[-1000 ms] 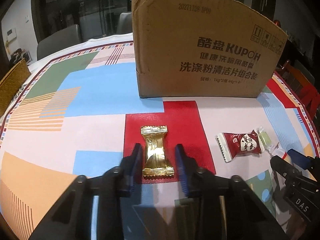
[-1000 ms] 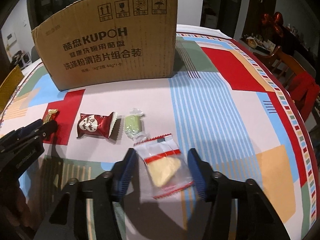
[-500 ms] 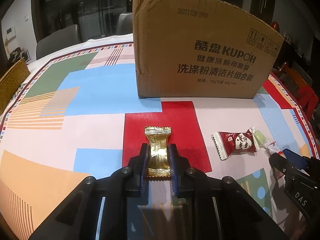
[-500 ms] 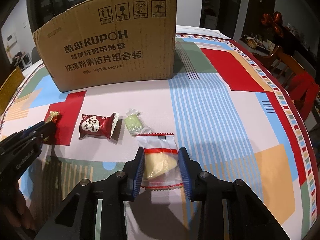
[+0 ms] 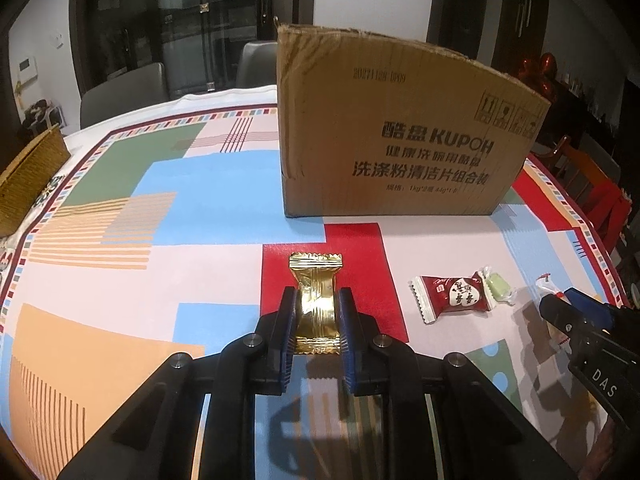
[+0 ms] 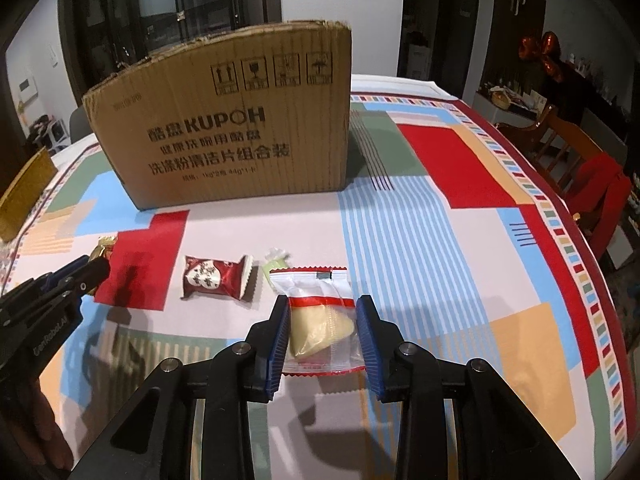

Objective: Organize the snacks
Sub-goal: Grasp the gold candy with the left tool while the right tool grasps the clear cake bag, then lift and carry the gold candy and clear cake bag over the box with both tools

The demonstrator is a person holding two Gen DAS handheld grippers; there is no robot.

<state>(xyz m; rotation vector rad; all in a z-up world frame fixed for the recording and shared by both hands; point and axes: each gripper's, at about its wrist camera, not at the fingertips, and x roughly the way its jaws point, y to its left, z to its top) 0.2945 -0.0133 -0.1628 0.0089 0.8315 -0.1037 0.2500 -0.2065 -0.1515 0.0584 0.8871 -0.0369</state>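
Note:
My left gripper (image 5: 317, 294) is shut on a gold foil-wrapped snack (image 5: 316, 268), held just above the red patch of the tablecloth. My right gripper (image 6: 322, 304) is shut on a clear packet with red trim (image 6: 316, 280) that holds a pale yellow pastry. Between the two grippers a dark red wrapped snack (image 6: 214, 278) and a small green candy (image 6: 274, 264) lie on the cloth. Behind them stands a tall cardboard box (image 6: 232, 132); its inside is hidden. The left gripper (image 6: 90, 270) also shows at the right wrist view's left edge, the right gripper (image 5: 560, 304) at the left wrist view's right edge.
A woven basket (image 5: 28, 176) sits at the table's far left edge. Grey chairs (image 5: 120, 92) stand behind the table, and a wooden chair with red cloth (image 6: 592, 184) is at the right. The patterned tablecloth (image 6: 440, 240) runs to a rounded table edge on the right.
Both grippers' jaws closed onto their snacks, the left on the gold one, the right on the clear packet. The left gripper has since risen a little with the gold snack.

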